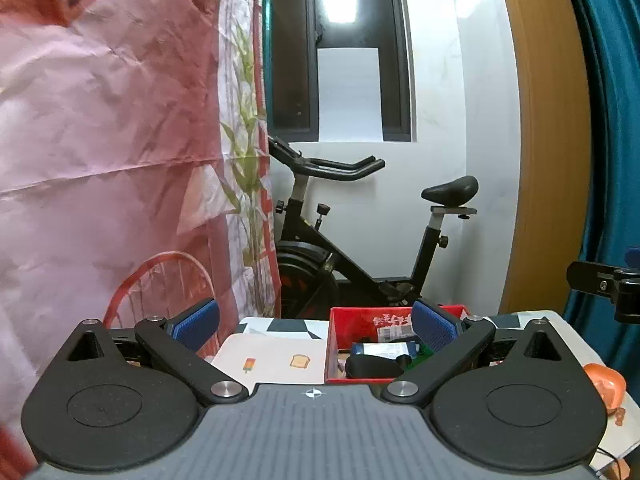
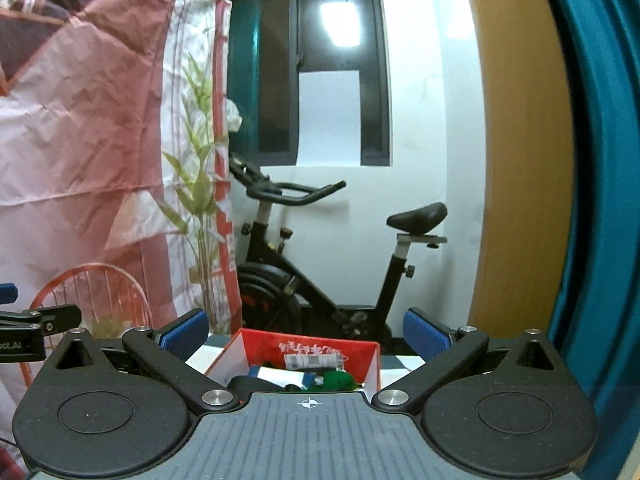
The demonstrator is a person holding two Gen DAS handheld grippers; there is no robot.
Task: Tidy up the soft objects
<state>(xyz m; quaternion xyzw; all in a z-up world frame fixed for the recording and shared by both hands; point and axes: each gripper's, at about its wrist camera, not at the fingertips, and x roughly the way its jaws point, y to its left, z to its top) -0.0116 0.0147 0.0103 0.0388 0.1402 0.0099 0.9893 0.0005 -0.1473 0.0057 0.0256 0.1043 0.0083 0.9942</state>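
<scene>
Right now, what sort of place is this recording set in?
Most likely a room in a home: an exercise bike stands under a dark window, teal curtains hang beside it, and a red box of items sits on a table.

- The left gripper (image 1: 316,326) stood with its blue-padded fingers (image 1: 198,322) spread wide, nothing between them.
- A red box (image 1: 334,350) sat near the table's (image 1: 560,326) far edge, holding a dark roll, a blue packet and something green (contents partly hidden).
- A pale mat (image 1: 272,360) lay just left of the box.
- An orange object (image 1: 606,384) rested at the right edge.
- An exercise bike (image 1: 360,248) stood beyond.
</scene>
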